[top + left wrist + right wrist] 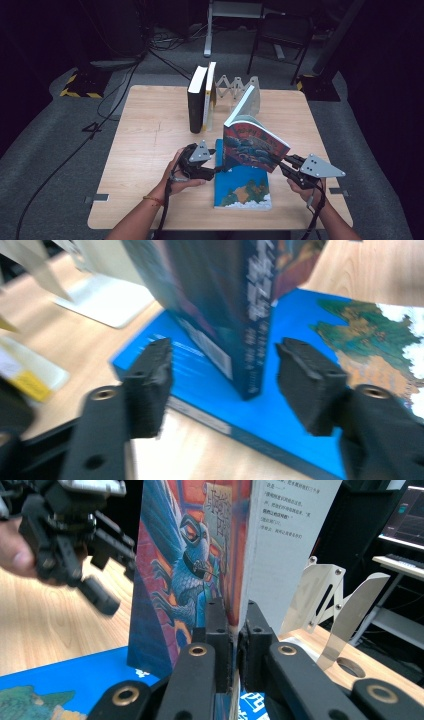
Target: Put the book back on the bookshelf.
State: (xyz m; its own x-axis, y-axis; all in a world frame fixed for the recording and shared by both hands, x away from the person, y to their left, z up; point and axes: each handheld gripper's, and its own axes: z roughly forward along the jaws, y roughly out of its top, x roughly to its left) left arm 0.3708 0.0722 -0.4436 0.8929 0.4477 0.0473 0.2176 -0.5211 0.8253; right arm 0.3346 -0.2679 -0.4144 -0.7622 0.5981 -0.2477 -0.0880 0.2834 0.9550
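Wooden table (150, 145) on grey carpet, dark room, cables on floor, chair behind. Folding metal book rack (235, 87) at table's far side; two upright books (201, 97) at its left end, white book (241, 104) leaning at right. Blue book (242, 187) flat near front edge. Colourful book (252, 145) stands tilted on blue book. Right gripper (234, 645) pinches its cover edge tight. Left gripper (225, 385) jaws wide apart, spine between them, not touching.

The table (150, 150) is evenly lit from above against a dark room, and only soft shadows are cast. The left gripper view is smeared by motion blur. The right gripper view is sharper, though the far gripper (75, 540) is blurred.
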